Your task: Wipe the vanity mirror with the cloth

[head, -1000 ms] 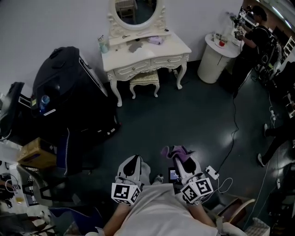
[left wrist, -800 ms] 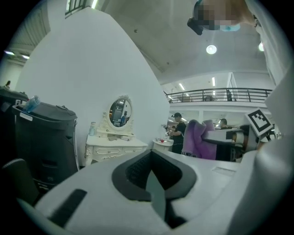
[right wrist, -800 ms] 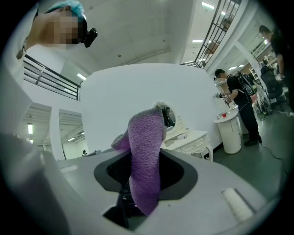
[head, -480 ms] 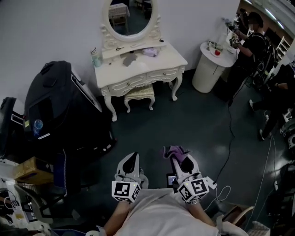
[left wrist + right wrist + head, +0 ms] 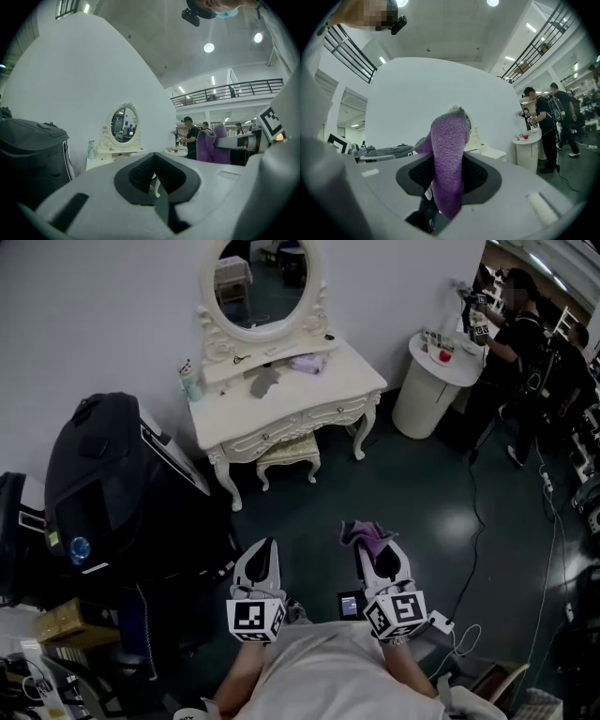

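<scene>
Left gripper (image 5: 155, 180) is pointing toward the vanity mirror (image 5: 124, 124), well apart from it. Jaws are looking pressed together with nothing between them, though lens distortion is making that hard to confirm. Purple cloth (image 5: 209, 146) is showing at right, and a black bag (image 5: 28, 154) is sitting at left.

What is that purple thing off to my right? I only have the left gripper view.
Observer: It is the cloth. The right gripper view shows the right gripper with its jaws shut on it, and the cloth's end stands up above them.
Operator: And what stands low down ahead? The bottom of my view is blocked.
Observer: The head view shows a stool tucked under the vanity table, between its front legs and below the mirror.
</scene>
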A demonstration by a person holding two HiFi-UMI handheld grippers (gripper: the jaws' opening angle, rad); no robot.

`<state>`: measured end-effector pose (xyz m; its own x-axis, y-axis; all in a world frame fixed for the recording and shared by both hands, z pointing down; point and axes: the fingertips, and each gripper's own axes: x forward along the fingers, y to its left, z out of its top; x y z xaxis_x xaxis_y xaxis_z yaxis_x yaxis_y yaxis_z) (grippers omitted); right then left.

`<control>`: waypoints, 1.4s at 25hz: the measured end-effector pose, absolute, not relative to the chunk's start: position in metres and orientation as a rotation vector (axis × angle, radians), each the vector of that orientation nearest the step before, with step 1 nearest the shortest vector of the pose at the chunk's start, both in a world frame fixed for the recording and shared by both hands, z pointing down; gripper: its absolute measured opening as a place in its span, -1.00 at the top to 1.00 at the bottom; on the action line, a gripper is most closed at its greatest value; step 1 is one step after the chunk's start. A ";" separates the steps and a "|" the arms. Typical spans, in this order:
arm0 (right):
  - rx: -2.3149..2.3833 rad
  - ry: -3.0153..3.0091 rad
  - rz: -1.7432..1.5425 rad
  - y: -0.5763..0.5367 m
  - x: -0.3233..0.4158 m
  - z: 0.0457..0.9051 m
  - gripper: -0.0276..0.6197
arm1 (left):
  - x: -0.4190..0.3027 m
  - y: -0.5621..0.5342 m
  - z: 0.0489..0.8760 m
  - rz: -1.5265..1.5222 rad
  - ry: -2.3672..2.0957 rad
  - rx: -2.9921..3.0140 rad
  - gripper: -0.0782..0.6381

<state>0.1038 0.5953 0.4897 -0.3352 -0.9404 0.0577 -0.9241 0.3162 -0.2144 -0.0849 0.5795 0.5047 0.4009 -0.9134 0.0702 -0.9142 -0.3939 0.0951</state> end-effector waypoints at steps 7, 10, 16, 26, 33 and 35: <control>-1.818 2.475 -0.405 0.567 0.093 0.507 0.44 | -0.093 0.544 0.528 0.057 -1.568 2.508 0.77; -1.847 2.453 -0.451 0.555 0.100 0.514 0.44 | -0.090 0.531 0.535 0.083 -1.544 2.492 0.77; -1.806 2.491 -0.464 0.505 0.097 0.522 0.44 | -0.090 0.493 0.540 0.105 -1.584 2.464 0.77; -1.594 2.622 -0.458 0.364 0.110 0.511 0.44 | -0.070 0.379 0.525 0.068 -1.755 2.370 0.77; -1.469 2.715 -0.422 0.278 0.147 0.500 0.44 | -0.038 0.306 0.510 -0.003 -1.899 2.280 0.77; -1.456 2.726 -0.425 0.258 0.157 0.501 0.44 | -0.030 0.292 0.508 -0.010 -1.931 2.258 0.77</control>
